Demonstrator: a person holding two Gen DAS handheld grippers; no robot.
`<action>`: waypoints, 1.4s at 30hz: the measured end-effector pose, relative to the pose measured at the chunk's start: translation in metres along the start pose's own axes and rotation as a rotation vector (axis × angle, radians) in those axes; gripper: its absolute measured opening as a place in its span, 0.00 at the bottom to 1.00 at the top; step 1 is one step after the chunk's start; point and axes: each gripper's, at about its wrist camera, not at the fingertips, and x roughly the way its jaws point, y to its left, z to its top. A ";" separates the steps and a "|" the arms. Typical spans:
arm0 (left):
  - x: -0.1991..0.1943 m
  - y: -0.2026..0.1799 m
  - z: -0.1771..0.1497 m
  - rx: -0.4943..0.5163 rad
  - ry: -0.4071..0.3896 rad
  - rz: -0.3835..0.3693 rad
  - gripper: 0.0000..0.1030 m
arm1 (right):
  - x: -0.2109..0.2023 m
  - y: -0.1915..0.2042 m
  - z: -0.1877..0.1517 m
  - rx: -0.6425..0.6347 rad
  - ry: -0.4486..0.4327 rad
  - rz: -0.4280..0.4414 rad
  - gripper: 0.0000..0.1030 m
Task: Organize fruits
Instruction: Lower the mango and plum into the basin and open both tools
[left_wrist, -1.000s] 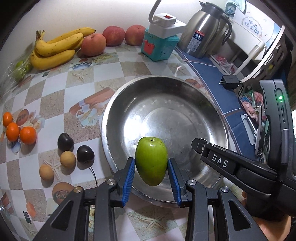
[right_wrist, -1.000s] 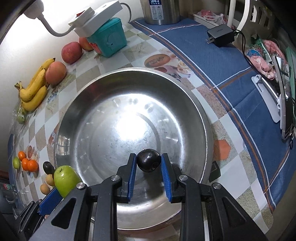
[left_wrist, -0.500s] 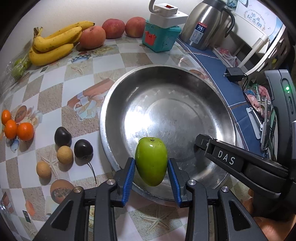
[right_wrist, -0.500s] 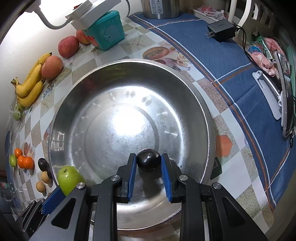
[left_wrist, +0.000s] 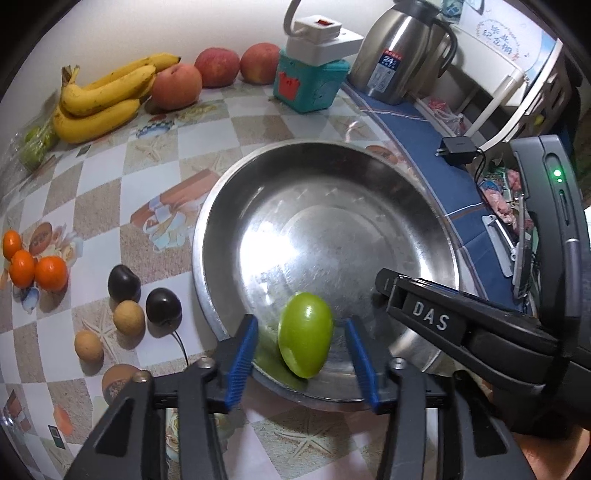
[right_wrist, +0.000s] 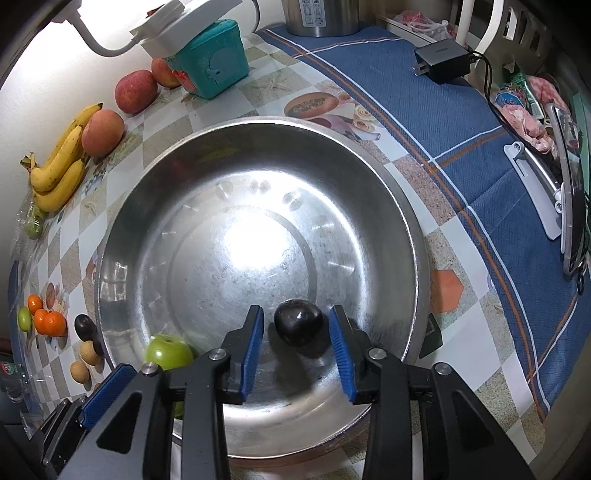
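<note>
**Both fruits lying loose in the bowl**

A checkered tablecloth is covering the table, with a blue cloth lying to the right. From the left, oranges, bananas and peaches are sitting along the edge, and dark plums and longans are resting just beside the steel bowl. Your left gripper is standing with its pads apart, the green fruit lying between them inside the bowl's near wall, touching neither pad. Your right gripper is also spread wide, the dark plum sitting free between its pads on the bowl's floor. A kettle is standing far right.
</note>
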 end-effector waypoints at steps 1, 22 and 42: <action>-0.002 0.000 0.001 0.000 -0.004 -0.002 0.54 | -0.001 0.001 0.001 -0.001 -0.005 0.001 0.37; -0.037 0.114 0.000 -0.423 0.028 0.280 0.68 | -0.037 0.021 0.002 -0.053 -0.108 0.025 0.37; -0.050 0.129 -0.001 -0.446 0.011 0.361 1.00 | -0.031 0.044 -0.007 -0.156 -0.096 0.021 0.80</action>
